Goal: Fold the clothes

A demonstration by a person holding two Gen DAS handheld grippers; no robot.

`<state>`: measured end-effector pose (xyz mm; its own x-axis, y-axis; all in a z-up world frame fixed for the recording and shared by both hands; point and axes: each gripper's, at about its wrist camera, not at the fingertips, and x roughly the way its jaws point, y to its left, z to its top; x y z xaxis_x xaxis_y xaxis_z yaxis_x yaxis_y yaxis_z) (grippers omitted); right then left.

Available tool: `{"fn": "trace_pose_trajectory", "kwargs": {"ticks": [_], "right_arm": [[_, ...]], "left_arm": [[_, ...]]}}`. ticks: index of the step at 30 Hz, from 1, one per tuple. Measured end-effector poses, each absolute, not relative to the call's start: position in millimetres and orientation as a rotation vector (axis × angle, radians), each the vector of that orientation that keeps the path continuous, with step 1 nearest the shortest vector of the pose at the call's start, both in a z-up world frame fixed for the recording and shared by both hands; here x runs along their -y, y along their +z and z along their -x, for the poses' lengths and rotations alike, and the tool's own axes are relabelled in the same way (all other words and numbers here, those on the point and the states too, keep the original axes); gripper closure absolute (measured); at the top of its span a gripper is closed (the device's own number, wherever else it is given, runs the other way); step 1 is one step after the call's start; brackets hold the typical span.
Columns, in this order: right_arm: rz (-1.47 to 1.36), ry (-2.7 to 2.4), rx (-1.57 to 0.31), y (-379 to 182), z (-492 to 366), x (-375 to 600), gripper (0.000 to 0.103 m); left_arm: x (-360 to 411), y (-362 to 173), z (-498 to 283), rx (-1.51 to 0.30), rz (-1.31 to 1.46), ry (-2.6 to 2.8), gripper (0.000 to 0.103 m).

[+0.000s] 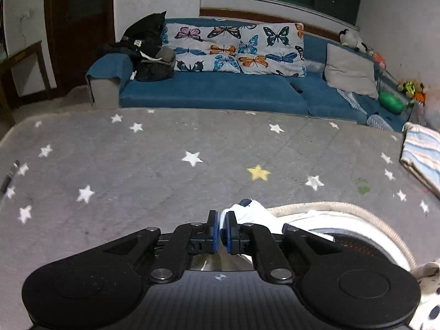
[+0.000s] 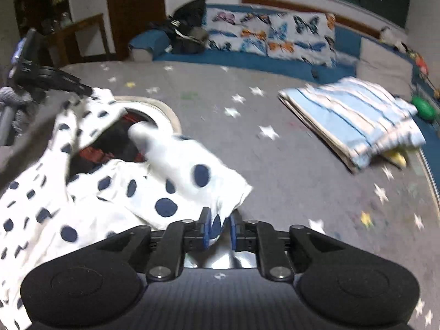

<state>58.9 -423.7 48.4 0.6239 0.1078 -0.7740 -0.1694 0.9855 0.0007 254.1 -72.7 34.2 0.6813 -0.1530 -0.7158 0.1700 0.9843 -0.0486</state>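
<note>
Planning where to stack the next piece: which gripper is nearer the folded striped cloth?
Right. The right gripper has the folded striped cloth just ahead to its right; the left gripper sees it only at its far right edge.

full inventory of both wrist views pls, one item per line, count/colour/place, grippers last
white polka-dot garment: 1, white with navy dots, lifted above the basket, pinched at two points
round laundry basket: 1, beige rim, dark and red clothes inside, on the grey cover
grey star-print cover: 1, grey with white and yellow stars, work surface
folded striped cloth: 1, blue and white, far right on the cover
blue sofa: 1, behind the cover
butterfly cushions: 2, white with coloured butterflies, sofa back
grey pillow: 1, sofa right
black clothes pile: 1, sofa left end
left gripper: closed on garment
right gripper: closed on garment corner
</note>
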Motion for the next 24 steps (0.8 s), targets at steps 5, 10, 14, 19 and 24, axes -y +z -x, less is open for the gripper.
{"fn": "trace_pose_trajectory", "kwargs": {"ticks": [5, 10, 14, 19, 24], "right_arm": [[0.047, 0.091, -0.822, 64.1, -62.6, 438.8, 0.081], [0.036, 0.081, -0.763, 76.9, -77.8, 446.2, 0.076], [0.019, 0.11, -0.769, 66.6, -107.3, 444.0, 0.067], [-0.003, 0.195, -0.839, 39.1, -145.4, 435.5, 0.063], [0.036, 0.266, -0.903, 16.6, -166.4, 421.4, 0.058]], "left_arm": [[85.2, 51.2, -237.8, -0.722, -0.116, -0.225, 0.085], [112.7, 48.8, -228.2, -0.759, -0.147, -0.341, 0.074], [140.5, 32.1, -225.5, -0.817, -0.191, -0.396, 0.072], [159.0, 11.7, -231.6, -0.844, -0.256, -0.38, 0.064], [165.9, 6.7, -240.0, -0.842, -0.259, -0.382, 0.067]]}}
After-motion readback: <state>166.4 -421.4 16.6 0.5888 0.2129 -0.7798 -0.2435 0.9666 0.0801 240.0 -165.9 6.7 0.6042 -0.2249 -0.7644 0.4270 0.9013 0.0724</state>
